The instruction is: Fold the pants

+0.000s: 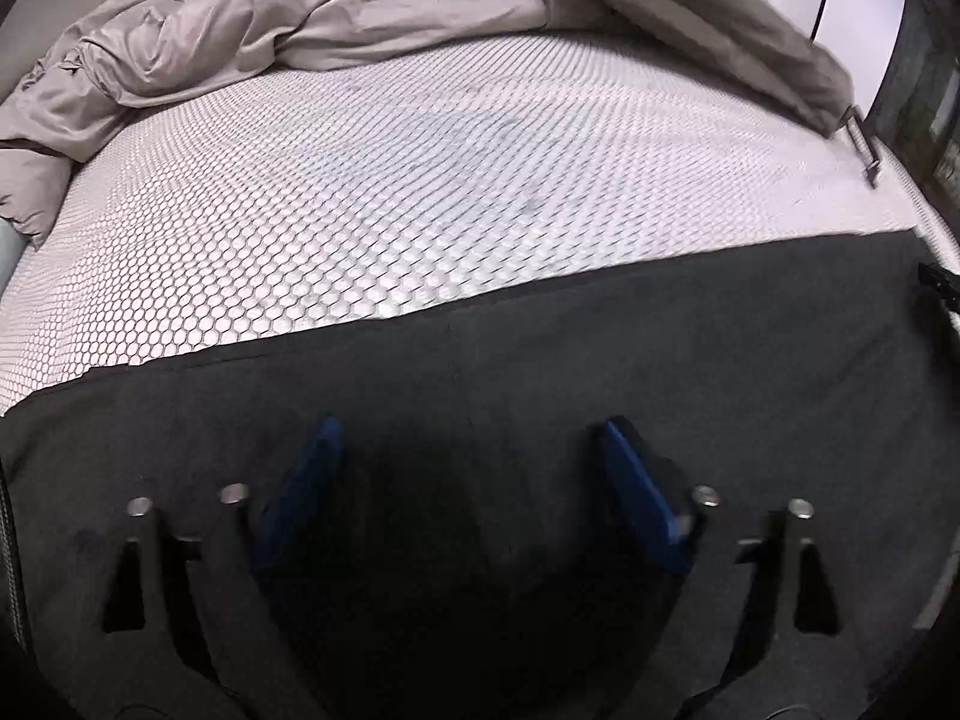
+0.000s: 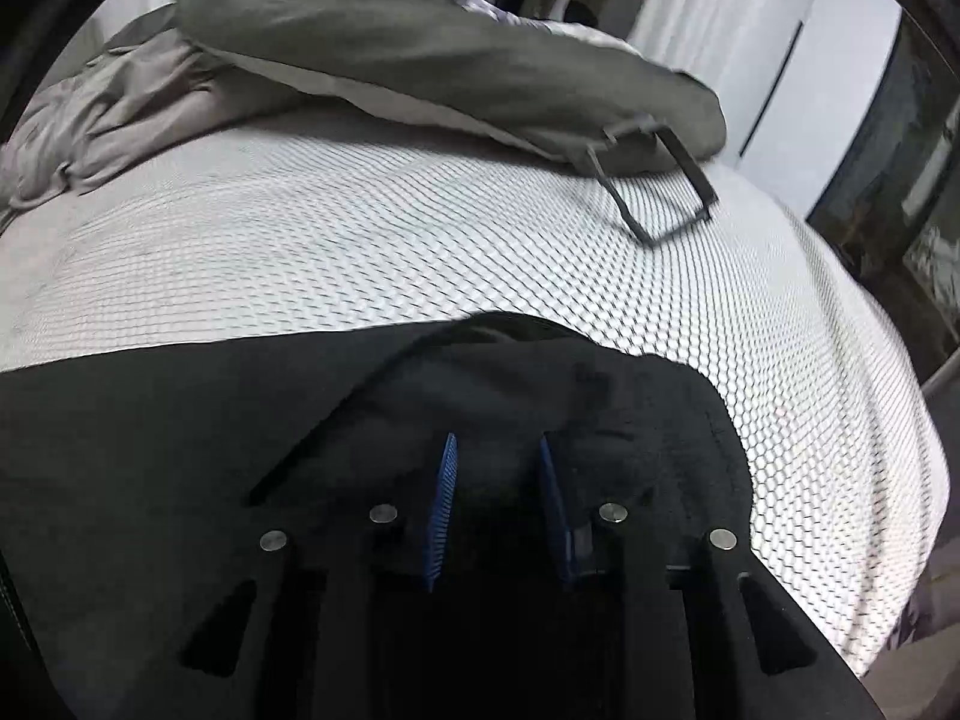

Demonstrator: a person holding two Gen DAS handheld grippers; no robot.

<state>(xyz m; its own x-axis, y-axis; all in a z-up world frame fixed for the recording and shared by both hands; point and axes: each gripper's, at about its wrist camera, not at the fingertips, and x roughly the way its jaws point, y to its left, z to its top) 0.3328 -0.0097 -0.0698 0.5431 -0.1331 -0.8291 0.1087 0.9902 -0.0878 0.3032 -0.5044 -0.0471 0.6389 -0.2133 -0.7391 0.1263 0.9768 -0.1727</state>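
Note:
Dark charcoal pants lie flat across the near part of a bed with a white honeycomb-mesh cover. My left gripper hovers over the flat cloth, its blue-padded jaws wide apart and empty. In the right wrist view the pants end in a bunched, raised edge with a dark seam or cord. My right gripper is at that bunch, its blue pads narrowly apart with cloth between or just ahead of them; whether they pinch it is unclear.
A crumpled grey duvet lies at the back of the bed. A dark olive bag or pillow with a strap loop lies at the back right. The bed edge drops off at the right.

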